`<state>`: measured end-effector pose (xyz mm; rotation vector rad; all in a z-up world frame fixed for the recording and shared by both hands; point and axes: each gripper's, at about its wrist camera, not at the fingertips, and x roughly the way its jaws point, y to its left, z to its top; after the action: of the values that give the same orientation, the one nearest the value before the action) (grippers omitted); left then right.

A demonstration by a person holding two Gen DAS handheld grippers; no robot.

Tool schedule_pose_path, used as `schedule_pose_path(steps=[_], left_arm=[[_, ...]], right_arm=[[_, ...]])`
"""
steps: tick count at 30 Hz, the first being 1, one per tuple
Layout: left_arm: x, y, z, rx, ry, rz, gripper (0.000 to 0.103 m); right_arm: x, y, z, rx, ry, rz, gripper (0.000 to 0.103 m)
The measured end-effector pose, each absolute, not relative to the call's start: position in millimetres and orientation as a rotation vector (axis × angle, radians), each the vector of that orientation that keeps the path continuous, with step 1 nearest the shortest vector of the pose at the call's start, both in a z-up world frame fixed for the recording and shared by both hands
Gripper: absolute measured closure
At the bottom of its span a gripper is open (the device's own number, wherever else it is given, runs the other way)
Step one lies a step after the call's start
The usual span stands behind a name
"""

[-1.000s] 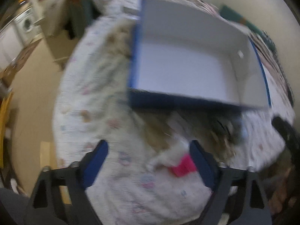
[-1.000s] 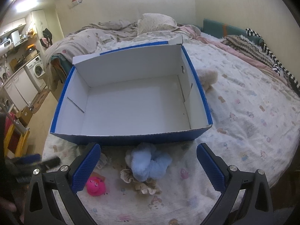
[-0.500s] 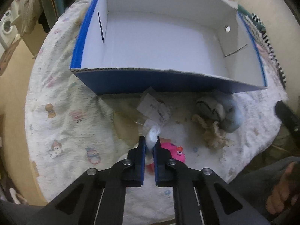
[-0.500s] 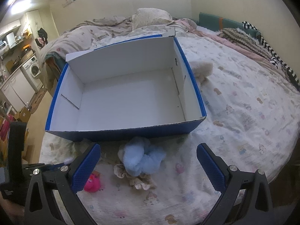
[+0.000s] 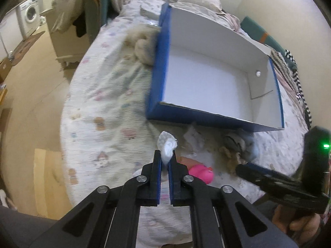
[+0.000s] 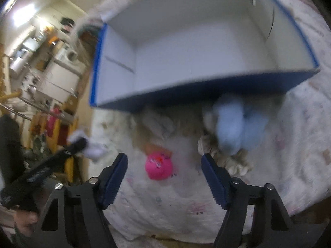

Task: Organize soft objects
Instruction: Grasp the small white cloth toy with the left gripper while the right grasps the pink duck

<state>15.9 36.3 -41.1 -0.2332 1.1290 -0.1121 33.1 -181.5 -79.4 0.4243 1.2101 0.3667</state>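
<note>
My left gripper (image 5: 164, 159) is shut on a small white soft object (image 5: 167, 144) and holds it above the bed, in front of the box. The empty blue box with a white inside (image 5: 206, 78) lies open on the bed. My right gripper (image 6: 164, 165) is open, low over the bed, with a pink soft toy (image 6: 158, 165) between its fingers. The pink toy also shows in the left wrist view (image 5: 201, 171). A light blue plush (image 6: 235, 124) and a beige fabric piece (image 6: 227, 159) lie to the right of it, by the box's near wall.
A crumpled clear wrapper (image 5: 194, 136) lies by the box's near wall. A beige plush (image 5: 142, 45) rests against the box's left side. The bed edge drops to the floor on the left (image 5: 35, 95). A washing machine (image 5: 31, 14) stands far left.
My left gripper has lifted the white object off the bed and swung left. My right gripper has dropped down and forward over the pink toy, its view now blurred.
</note>
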Motion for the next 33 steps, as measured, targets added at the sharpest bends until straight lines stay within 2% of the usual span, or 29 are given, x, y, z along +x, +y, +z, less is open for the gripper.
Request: schedule_pose_path(steps=[2,9,10,11,12,21,23,33], left_arm=[[12.7,41.5,-41.8,-0.234,1.130,-0.104,0.097],[9.5,44.6,-43.4,-0.217,1.137,-0.098,0.097],[9.7,44.3,-43.4,-0.217,1.137,-0.098,0.097],[9.9,44.1,-43.5,-0.214,1.137,-0.099,0.097],[10.2,43.5,-43.8,-0.210,1.137,-0.100,0.097],[12.1,32.8,-46.5,-0.179,1.140,-0.082,0.097],[13.0,29.1,-47.7,-0.165,1.140,-0.077,0.097],[17.6,18.0,-52.4,-0.122,1.138,-0.057,0.097]], right_arm=[[38.0,-170.0,-93.5,0.420,1.279,0.358,0.038],[52.1,-125.5,-122.6,0.357,1.406,0.360,0.039],[53.1,-120.5,-126.0,0.339,1.419,0.354,0.043],[52.6,-118.5,-128.3,0.323,1.428,0.347,0.057],[52.2,-113.8,-131.7,0.297,1.436,0.339,0.063],[38.2,-117.5,-126.1,0.243,1.403,0.377,0.065],[33.6,-124.3,-122.0,0.245,1.386,0.387,0.073],[17.6,-163.3,-93.8,0.271,1.304,0.426,0.074]])
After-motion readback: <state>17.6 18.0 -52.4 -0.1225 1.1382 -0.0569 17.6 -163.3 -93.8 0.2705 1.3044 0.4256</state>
